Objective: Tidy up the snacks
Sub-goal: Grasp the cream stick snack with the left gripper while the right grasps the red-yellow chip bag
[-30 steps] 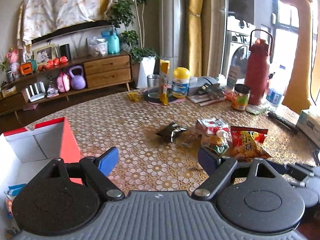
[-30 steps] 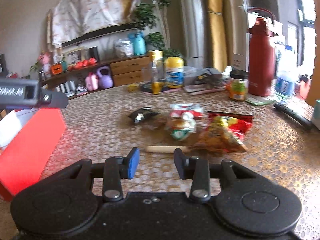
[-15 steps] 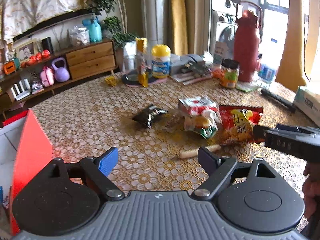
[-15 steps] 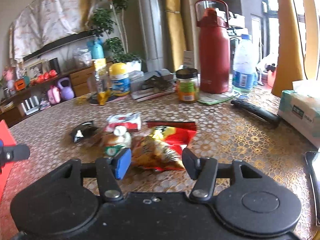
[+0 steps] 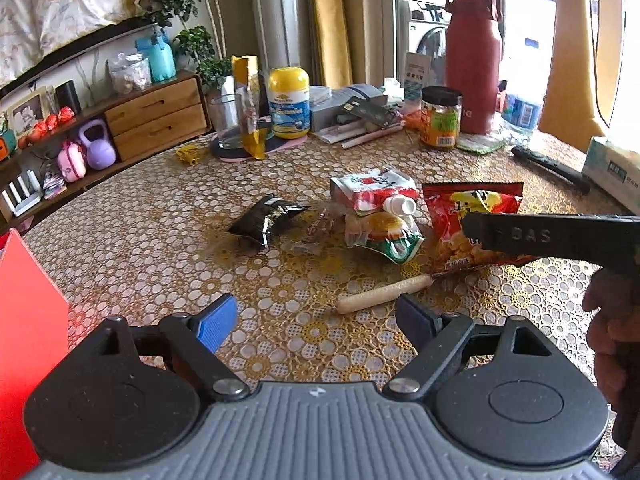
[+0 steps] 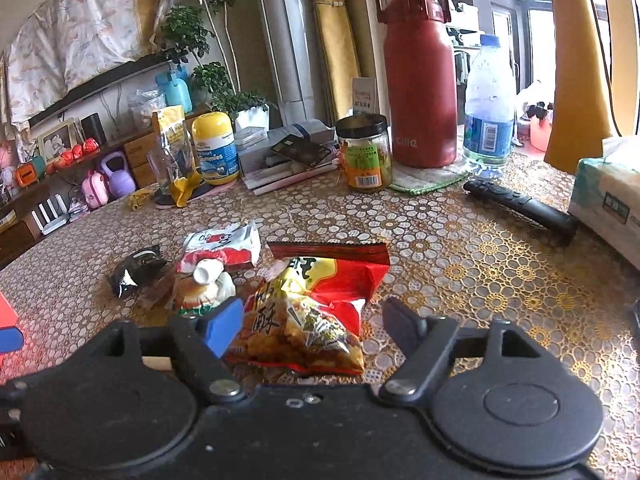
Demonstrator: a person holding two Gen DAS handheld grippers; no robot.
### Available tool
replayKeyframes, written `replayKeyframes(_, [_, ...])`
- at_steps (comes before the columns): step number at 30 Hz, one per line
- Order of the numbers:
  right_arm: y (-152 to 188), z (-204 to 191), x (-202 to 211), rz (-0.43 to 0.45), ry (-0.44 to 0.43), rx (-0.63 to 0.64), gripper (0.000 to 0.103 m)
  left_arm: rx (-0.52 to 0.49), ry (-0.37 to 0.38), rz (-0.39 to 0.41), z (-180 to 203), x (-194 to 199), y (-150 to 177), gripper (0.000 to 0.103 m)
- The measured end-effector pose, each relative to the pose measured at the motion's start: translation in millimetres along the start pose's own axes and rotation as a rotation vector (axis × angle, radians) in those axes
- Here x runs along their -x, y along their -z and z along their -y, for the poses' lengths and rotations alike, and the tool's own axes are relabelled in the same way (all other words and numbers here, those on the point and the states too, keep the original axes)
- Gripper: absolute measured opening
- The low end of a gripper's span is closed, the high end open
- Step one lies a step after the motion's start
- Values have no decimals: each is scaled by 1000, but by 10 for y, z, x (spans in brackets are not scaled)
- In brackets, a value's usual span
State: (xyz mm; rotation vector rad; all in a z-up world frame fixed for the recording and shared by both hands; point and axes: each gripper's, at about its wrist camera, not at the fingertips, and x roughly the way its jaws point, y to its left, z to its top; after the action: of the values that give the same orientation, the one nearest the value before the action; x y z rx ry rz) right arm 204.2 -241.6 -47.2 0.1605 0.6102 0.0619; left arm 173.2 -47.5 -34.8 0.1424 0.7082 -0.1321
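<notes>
Both pairs of jaws stand apart with nothing pinched: the left gripper (image 5: pixel 316 322) hangs wide open over the patterned tablecloth (image 5: pixel 132 240), and the right gripper (image 6: pixel 310 322) is opening at this moment, its blue pad and black pad standing to either side of the near end of a red and yellow crisp bag (image 6: pixel 316 300) without pressing on it. That bag lies flat on the table, its sealed top edge pointing away toward the far clutter. Just beside it, to the left, a small fruit pouch with a white cap (image 6: pixel 204 284) lies partly on a red and white packet (image 6: pixel 222 244), and farther left sits a small black sachet (image 6: pixel 134 270) with a clear wrapper (image 5: pixel 316 228) between it and the pouch. From the left wrist view a pale sausage stick (image 5: pixel 380 294) lies on the cloth close ahead of the left gripper's black finger, apart from it. A red box (image 5: pixel 28 344) shows at the left edge of that view, well apart from the snack heap. The person's hand (image 5: pixel 612 332) grips the right tool at the right edge. Behind the snacks stand a jar with a black lid (image 6: pixel 363 154), a tall red flask (image 6: pixel 418 76), a water bottle (image 6: pixel 489 108) and a yellow-capped gummies tub (image 6: pixel 214 148).
</notes>
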Motion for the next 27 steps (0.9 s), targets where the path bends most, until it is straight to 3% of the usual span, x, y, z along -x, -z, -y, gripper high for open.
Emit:
replayKeyframes(8, [0,8,-239,-44,3,-5,89,-94,47,1,196,-230,-12,86])
replayKeyframes(12, [41,110,-292,-59,-63,-46,71,-138,89,-8,275,-394,-21,86])
replayKeyframes(16, [71,168,-228,-43,-74,-68,65,-172,110,7,320,-500,-21,86])
replayKeyframes(21, [101,310,-103,-31,-88,-134,56,-139,120,-21,273,-632,-21,86])
replayKeyframes(23, [115,353,-54,-30,-86,-154,56,-109,118,-27,231,-655,-4,76])
replayKeyframes(25, [133,384,-11,-32,-86,-171,56,-63,170,-29,180,-648,13,54])
replayKeyframes(27, [146,403,28,-32,-85,-182,56,-66,176,-23,193,-623,19,38])
